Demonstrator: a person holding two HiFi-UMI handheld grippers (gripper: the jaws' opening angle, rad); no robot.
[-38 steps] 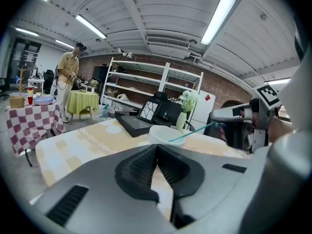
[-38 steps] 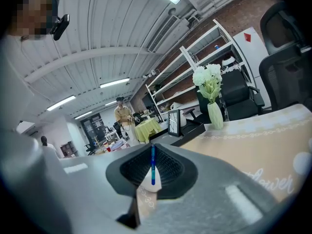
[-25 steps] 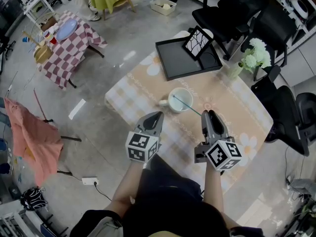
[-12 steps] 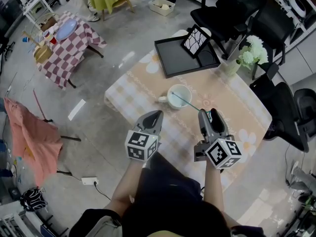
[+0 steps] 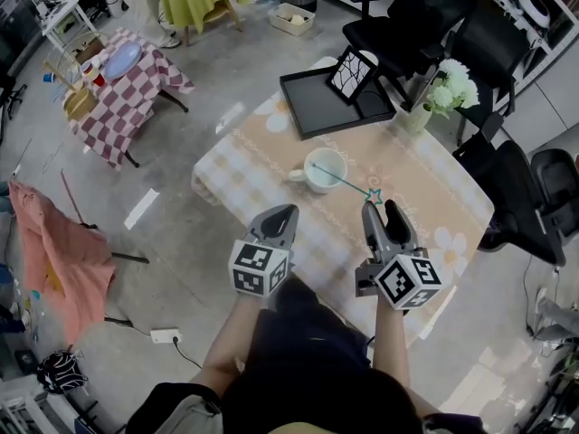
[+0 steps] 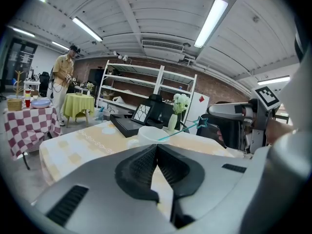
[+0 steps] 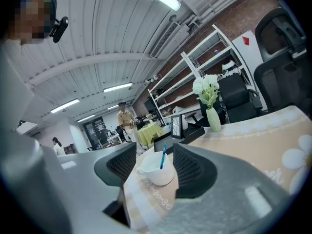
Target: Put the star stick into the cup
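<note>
A white cup stands on the beige patterned table. The thin teal star stick leans in the cup, its star sticking out over the rim toward me. My right gripper hovers just behind the star. Its jaws have just been opening and stand wide, with nothing between them. In the right gripper view the cup and the stick show beyond the parted jaws. My left gripper is shut and empty, to the near left of the cup. The left gripper view shows the star.
A black tray with a framed picture lies at the table's far side. A vase of white flowers stands at the far right corner. Black office chairs surround the far and right sides. A checkered table stands far left.
The right gripper's jaws have parted and let go of the stick's star end. Both grippers have drawn back a little from the cup. The stick stays leaning in the cup.
</note>
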